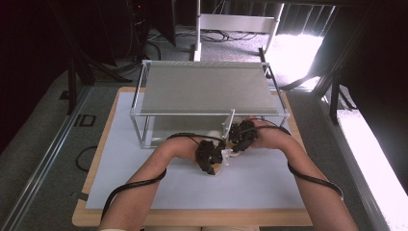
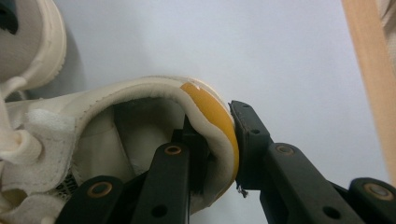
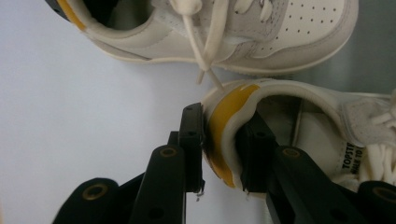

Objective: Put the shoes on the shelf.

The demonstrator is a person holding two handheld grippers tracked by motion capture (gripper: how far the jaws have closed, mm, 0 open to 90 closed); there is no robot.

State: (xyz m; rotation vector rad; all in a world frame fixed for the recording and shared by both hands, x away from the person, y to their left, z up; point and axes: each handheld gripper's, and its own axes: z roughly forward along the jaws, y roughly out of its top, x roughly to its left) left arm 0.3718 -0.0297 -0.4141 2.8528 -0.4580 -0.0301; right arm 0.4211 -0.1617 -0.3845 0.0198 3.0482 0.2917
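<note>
Two cream sneakers with yellow heel tabs lie side by side on the white mat. In the left gripper view my left gripper (image 2: 217, 126) is shut on the heel of one sneaker (image 2: 93, 100), one jaw inside the collar and one outside on the yellow tab. In the right gripper view my right gripper (image 3: 222, 121) is shut the same way on the heel of the other sneaker (image 3: 327, 107), and the first sneaker (image 3: 280, 32) lies beyond it. From above, the left gripper (image 1: 210, 156) and right gripper (image 1: 242, 137) sit close together just in front of the rack.
A metal-frame rack with a grey mesh shelf (image 1: 207, 89) stands at the back of the white mat (image 1: 260, 187); its lower bay opens toward me. The wooden table edge (image 1: 192, 217) runs along the front. Cables trail from both forearms.
</note>
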